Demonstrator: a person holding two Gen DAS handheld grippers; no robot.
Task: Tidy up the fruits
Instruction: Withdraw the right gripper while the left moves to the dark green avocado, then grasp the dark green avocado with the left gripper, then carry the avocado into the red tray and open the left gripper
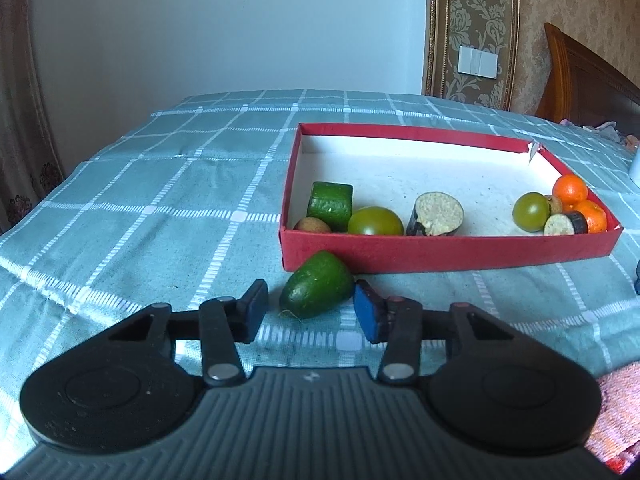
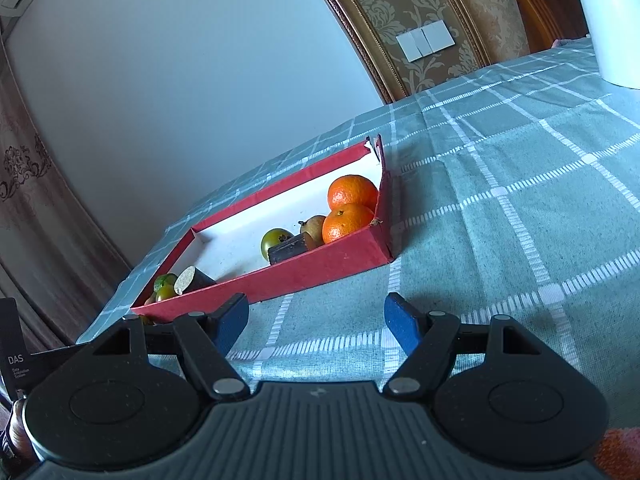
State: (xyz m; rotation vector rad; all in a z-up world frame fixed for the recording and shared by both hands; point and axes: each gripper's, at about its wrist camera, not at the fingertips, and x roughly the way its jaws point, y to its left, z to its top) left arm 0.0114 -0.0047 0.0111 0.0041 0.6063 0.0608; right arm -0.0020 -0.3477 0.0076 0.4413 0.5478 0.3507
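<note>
A green cucumber end piece (image 1: 317,289) lies on the tablecloth just in front of the red tray (image 1: 440,254). My left gripper (image 1: 310,312) is open, its pads on either side of that piece, not closed on it. The tray holds a cucumber chunk (image 1: 330,205), a kiwi (image 1: 312,225), two green tomatoes (image 1: 375,221), two eggplant slices (image 1: 436,215) and two oranges (image 1: 570,189). My right gripper (image 2: 316,322) is open and empty over the cloth, in front of the tray (image 2: 320,276), whose oranges (image 2: 347,221) sit in its near right corner.
The teal checked tablecloth (image 1: 160,184) covers the table, whose left and far edges drop off near the wall. A white object (image 2: 600,20) stands at the far right. A pink cloth (image 1: 616,412) lies at the near right corner.
</note>
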